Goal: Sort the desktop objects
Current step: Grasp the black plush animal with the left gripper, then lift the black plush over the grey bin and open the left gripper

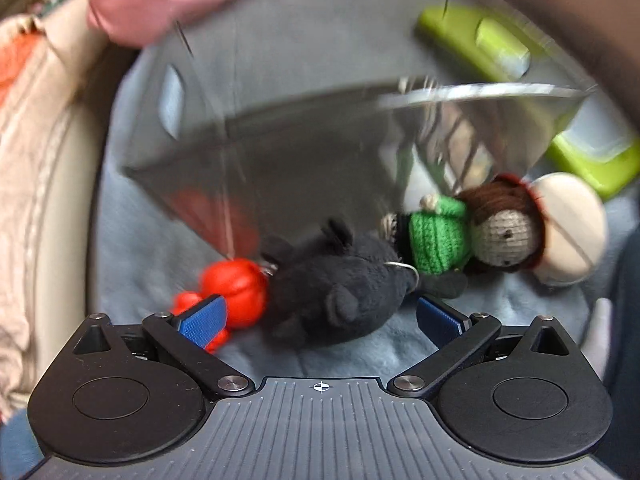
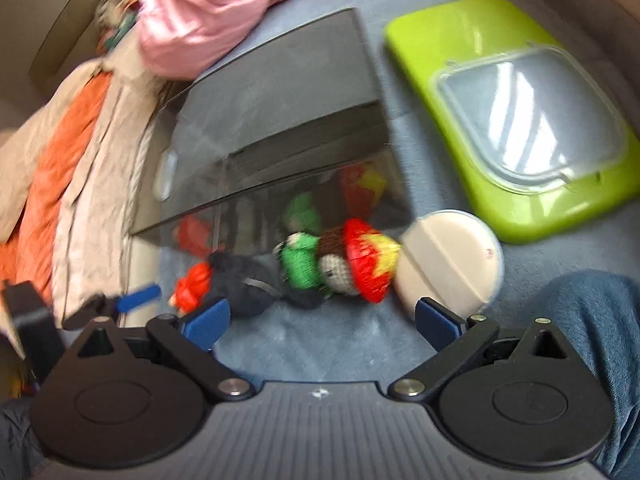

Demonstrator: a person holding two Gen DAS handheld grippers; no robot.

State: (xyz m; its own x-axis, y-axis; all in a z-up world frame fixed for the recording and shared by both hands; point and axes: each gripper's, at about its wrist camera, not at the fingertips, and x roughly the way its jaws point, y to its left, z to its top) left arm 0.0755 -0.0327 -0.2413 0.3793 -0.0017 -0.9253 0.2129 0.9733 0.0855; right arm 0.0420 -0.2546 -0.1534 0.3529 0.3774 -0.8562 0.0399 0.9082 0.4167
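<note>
A black plush toy lies on the blue cloth between the blue pads of my open left gripper, not gripped. A red figure touches its left side. A knitted doll in a green sweater with a red and yellow hat lies to its right, beside a round white disc. A smoky clear box stands behind them. My right gripper is open and empty, nearer than the black plush toy and the disc. The left gripper's finger shows at left.
A lime green case with a clear lid lies right of the clear box. Pink cloth and beige and orange fabric pile up at the left and back. A denim-clad leg is at the right.
</note>
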